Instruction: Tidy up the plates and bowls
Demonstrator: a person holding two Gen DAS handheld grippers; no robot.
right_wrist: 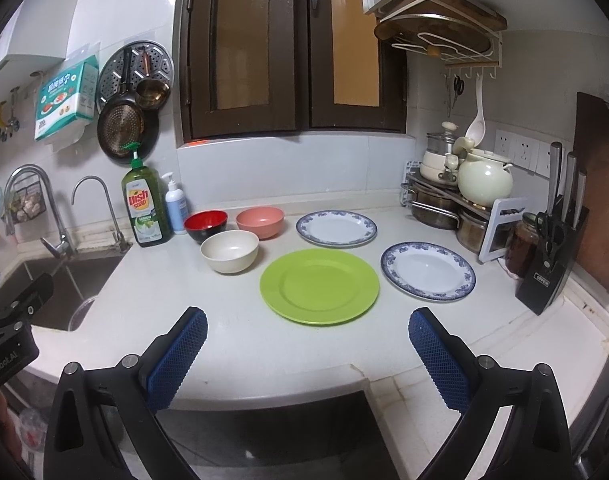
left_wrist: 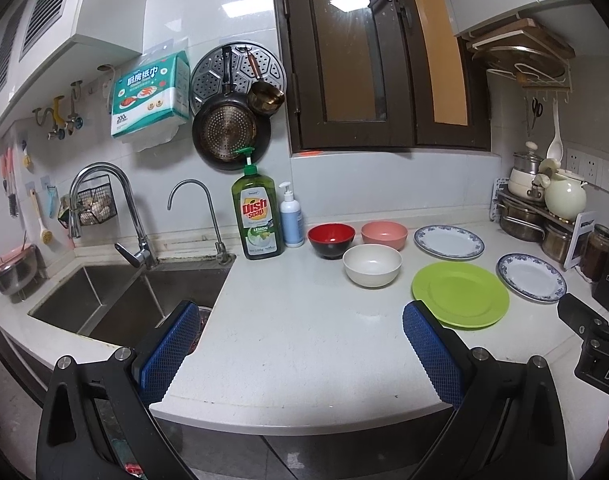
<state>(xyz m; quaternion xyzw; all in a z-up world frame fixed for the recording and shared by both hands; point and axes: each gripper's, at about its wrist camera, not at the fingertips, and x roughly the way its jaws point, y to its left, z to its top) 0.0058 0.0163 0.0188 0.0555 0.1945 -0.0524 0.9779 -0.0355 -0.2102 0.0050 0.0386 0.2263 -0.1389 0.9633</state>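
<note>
On the white counter lie a green plate and two blue-rimmed white plates, one behind it and one to its right. Left of them stand a red-and-black bowl, a pink bowl and a cream bowl. My left gripper hovers open above the counter's front edge, holding nothing. My right gripper is open too, just short of the green plate.
A steel sink with two faucets lies to the left. Dish soap and a pump bottle stand by the red bowl. Pots on a rack, a jar and a knife block crowd the right corner.
</note>
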